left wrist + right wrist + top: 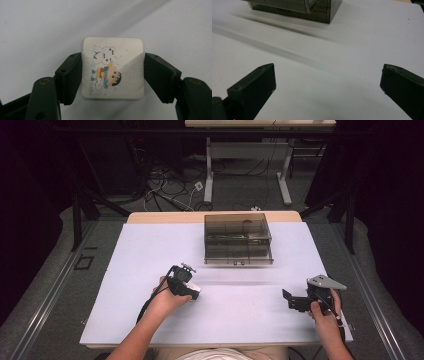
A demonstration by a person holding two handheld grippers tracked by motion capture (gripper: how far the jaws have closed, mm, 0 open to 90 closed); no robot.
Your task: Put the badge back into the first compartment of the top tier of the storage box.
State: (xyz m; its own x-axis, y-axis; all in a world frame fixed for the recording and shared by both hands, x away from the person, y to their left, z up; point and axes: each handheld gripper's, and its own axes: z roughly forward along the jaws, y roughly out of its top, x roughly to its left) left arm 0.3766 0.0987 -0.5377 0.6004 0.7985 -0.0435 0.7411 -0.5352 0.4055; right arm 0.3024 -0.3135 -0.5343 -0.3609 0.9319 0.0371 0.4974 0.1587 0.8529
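Near the front-left part of the white table [150,270], the left gripper [112,75] straddles a small white square block [113,68] with rounded corners and a cartoon print of a child and a dog on its top face. In the left gripper view the left jaw lies against the block's left side, while the right jaw stands at the right side, and I cannot tell whether it presses or only touches. The block looks like an eraser: light, slightly soft and rubbery, so it should grip well and not slip, and it is unlikely to break. Its two straight opposite sides are the sensible place to pinch, about halfway along, keeping the jaws low so it does not tilt or pop out. Toward the back edge, at the middle, sits a smoky clear drawer box [238,239], well apart. At the front-right corner the right gripper [328,85] rests with jaws spread wide over bare table, pinching nothing.
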